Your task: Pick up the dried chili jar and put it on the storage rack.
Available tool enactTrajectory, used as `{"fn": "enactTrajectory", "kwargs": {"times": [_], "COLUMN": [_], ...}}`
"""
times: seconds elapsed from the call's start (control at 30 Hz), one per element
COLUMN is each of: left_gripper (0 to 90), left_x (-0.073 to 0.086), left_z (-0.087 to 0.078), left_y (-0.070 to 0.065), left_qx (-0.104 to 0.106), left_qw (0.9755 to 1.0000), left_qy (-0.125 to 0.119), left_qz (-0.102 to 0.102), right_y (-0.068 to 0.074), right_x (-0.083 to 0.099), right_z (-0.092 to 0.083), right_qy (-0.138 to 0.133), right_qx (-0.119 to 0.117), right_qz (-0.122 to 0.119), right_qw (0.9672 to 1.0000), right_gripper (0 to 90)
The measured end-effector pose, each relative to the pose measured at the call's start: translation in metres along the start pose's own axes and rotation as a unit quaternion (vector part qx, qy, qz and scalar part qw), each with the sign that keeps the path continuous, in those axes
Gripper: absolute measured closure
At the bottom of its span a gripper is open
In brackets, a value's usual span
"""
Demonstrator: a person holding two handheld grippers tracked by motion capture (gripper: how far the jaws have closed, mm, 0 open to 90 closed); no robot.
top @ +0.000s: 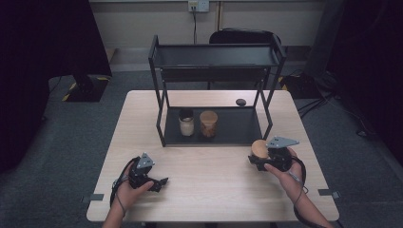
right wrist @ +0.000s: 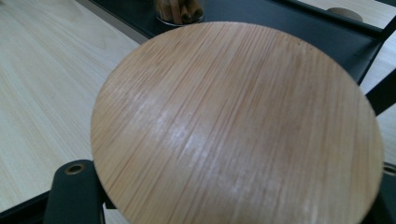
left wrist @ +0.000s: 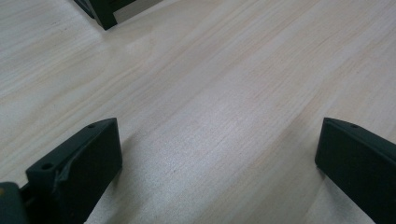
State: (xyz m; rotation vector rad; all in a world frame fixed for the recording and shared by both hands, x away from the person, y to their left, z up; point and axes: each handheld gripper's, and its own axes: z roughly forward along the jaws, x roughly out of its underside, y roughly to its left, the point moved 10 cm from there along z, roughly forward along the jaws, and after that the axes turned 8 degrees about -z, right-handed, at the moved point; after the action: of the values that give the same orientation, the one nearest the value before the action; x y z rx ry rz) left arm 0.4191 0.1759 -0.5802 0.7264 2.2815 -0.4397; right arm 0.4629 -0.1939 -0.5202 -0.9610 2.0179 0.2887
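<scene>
Round bamboo lid (right wrist: 238, 126) clamped in right gripper (top: 266, 159), lower right of high view, probably meant for lidless jar (top: 186, 122) on rack shelf (top: 237, 124); left gripper (top: 151, 179) rested lower left, jaws spread, empty, kept aside

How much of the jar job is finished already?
Two jars stand on the rack's bottom shelf: the brown jar wears its lid, the pale jar looks open. The right gripper holds a round bamboo lid. The left gripper is open, over the table. Probably left: capping the pale jar.
</scene>
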Motion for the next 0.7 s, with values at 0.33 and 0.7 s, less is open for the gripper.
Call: {"fn": "enactTrajectory", "kwargs": {"times": [0.33,0.7], "left_gripper": [0.1,0.1], "left_x": [0.000,0.000], "left_z": [0.000,0.000], "left_y": [0.000,0.000], "left_qx": [0.000,0.000], "left_qw": [1.0000,1.0000], "left_qy": [0.000,0.000], "left_qz": [0.000,0.000], "right_y": [0.000,-0.004], "right_x": [-0.004,-0.010], "right_z": [0.011,0.019], "right_qy": [0.001,0.002], "right_qx": [-0.003,-0.001], "right_qz": [0.002,0.003], "right_qw": [1.0000,1.0000], "right_gripper": [25.7,25.7]}}
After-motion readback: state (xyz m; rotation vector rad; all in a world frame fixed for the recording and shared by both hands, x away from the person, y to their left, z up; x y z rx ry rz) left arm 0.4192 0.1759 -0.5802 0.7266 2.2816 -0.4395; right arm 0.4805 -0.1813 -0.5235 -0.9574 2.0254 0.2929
